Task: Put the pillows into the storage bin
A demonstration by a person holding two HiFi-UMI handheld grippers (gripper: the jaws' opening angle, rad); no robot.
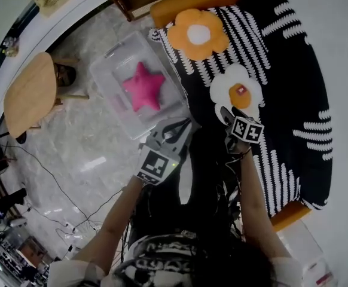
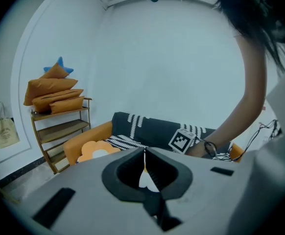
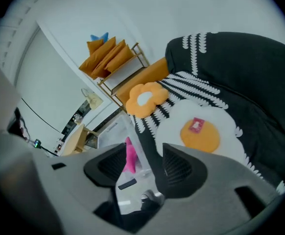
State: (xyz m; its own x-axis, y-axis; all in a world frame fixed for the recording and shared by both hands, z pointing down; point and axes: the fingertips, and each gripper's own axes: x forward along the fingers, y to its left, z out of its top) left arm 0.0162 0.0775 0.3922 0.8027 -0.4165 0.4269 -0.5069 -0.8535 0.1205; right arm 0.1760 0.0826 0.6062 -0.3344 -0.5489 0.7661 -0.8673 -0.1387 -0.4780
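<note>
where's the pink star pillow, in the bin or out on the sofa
In the bin: the pink star pillow lies inside the walls of the clear storage bin on the floor, beside the sofa.

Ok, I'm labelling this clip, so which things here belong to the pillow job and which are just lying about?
Job: storage bin, pink star pillow inside it, orange flower pillow and fried-egg pillow, both on the sofa.
Lying about: wooden side table, wooden shelf with stacked orange cushions, tote bag.
</note>
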